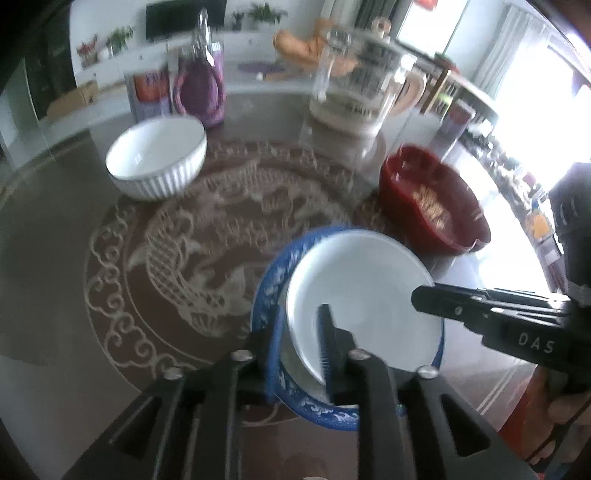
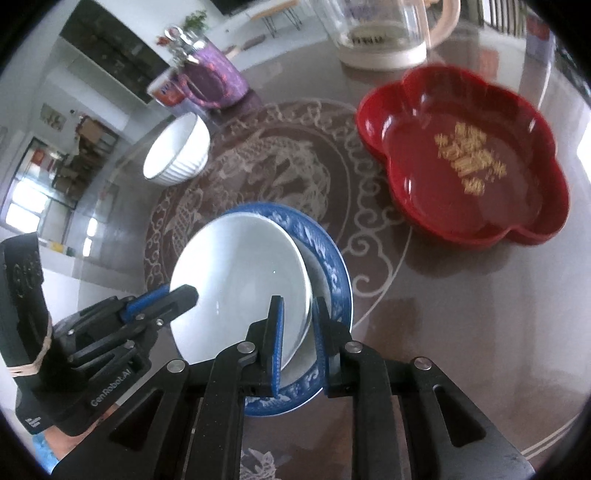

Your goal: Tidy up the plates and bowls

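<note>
A plain white plate (image 1: 362, 288) (image 2: 240, 280) lies slightly off-centre on a blue-rimmed plate (image 1: 269, 280) (image 2: 328, 258) on the glass table. My left gripper (image 1: 301, 314) (image 2: 184, 291) straddles the white plate's left rim, its blue pads standing off the rim with a gap on each side. My right gripper (image 2: 298, 301) (image 1: 424, 299) straddles the opposite rim the same way, pads apart from it. Both are open. A white ribbed bowl (image 1: 155, 162) (image 2: 177, 151) stands alone at the far left of the table.
A red flower-shaped dish (image 1: 432, 199) (image 2: 461, 166) with gold lettering sits to the right. A glass kettle (image 1: 354, 85) (image 2: 380, 33) and a purple holder (image 1: 201, 88) (image 2: 214, 81) stand at the back. The round table carries a dragon pattern (image 1: 207, 251).
</note>
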A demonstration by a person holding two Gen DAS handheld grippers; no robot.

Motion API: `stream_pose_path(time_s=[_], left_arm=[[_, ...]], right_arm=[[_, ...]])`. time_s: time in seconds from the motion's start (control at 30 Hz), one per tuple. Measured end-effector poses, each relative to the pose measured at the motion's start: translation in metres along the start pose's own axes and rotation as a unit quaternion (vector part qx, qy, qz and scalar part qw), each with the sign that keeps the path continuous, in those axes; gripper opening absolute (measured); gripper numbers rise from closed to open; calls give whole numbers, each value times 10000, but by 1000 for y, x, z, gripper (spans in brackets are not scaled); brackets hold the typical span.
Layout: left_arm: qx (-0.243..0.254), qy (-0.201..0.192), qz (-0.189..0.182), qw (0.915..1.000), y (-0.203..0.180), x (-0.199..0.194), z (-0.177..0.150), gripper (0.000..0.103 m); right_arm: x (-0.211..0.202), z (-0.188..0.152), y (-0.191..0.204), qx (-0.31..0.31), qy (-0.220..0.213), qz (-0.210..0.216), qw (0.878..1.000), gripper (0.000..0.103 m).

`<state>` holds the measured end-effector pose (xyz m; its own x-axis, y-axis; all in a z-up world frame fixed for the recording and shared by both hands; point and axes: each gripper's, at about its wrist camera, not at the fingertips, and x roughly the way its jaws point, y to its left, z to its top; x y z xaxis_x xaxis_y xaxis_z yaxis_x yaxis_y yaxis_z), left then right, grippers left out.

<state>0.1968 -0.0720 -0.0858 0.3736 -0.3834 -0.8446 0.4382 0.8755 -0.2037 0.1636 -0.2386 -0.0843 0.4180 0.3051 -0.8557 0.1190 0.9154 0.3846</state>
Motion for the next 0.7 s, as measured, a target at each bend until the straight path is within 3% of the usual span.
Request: stream_pose_path(time_s=[0.07,0.17,0.2,0.3,0.4,0.53,0.7], left_arm=[[-17,-323,50,9995,1,-15,0,54],[8,-973,273,9949,7,-45,-7,81],[21,-1098,347,9933,10,-51,-10,84],[31,-1327,587,9894,27,-62,-30,87],[-178,-1168,674,9907,56,-50,-51,87],[-732,-680,848,9914,100,-17,-75,87],[-1163,-592,1008,9863,132,-1,-86,87]], right_arm=[[-9,-1,2,-75,-174,16,9998,41],[-32,-8,6,-250,-636,37,9977,52],[-40,-13,7,-322,-795,36,9963,59],[-62,-38,4,-528,-1367,-206,9890,68],[-60,-73,-12,-589,-1665,-808,9810,70],[-40,-103,-42,-297,-1585,-1344,9777,70],[-25,-122,-73,290,-1491,-1614,9751,70]])
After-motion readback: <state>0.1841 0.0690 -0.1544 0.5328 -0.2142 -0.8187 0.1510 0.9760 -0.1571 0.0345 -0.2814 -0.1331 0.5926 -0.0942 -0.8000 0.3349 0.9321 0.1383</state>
